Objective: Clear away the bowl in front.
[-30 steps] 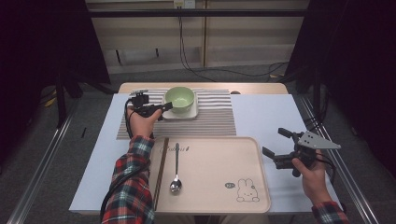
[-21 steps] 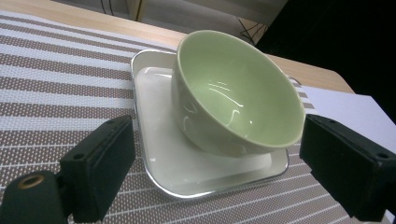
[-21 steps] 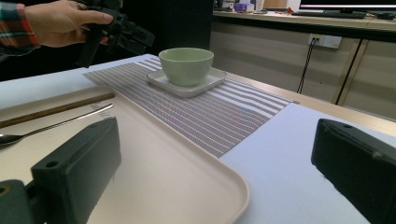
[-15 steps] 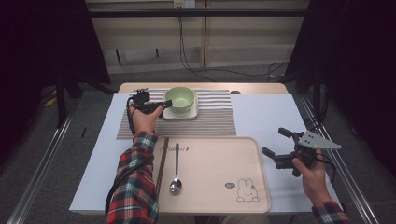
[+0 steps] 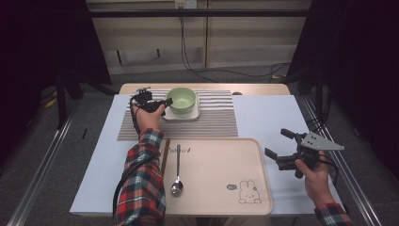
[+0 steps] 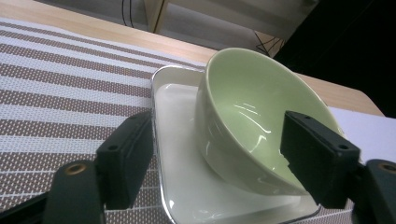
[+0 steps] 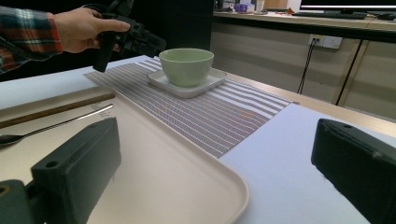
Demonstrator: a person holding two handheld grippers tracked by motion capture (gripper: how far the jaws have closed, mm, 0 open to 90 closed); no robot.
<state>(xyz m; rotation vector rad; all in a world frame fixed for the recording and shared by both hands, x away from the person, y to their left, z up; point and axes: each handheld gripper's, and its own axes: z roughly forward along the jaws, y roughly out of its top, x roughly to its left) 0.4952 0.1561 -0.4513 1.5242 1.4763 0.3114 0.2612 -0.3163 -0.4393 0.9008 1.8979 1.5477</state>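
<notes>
A pale green bowl (image 5: 181, 99) stands on a white square saucer (image 5: 194, 114) on the striped placemat (image 5: 216, 117). My left gripper (image 5: 165, 104) reaches in from the bowl's left side. In the left gripper view its jaws straddle the near wall of the bowl (image 6: 252, 121), one inside and one outside over the saucer (image 6: 177, 140). They have just been closing, and a gap still shows between the outer jaw and the wall. My right gripper (image 5: 276, 142) hangs open and empty beside the tray's right edge; its view shows the bowl (image 7: 186, 65) farther off.
A beige tray (image 5: 216, 188) with a rabbit print lies at the front, holding a spoon (image 5: 177, 174) and brown chopsticks (image 5: 164, 155) at its left. White cloth covers the table around it. Metal rails run along both sides.
The left hand has shifted a little farther up the table beside the bowl, and its jaws stand closer together. The right hand has stayed still.
</notes>
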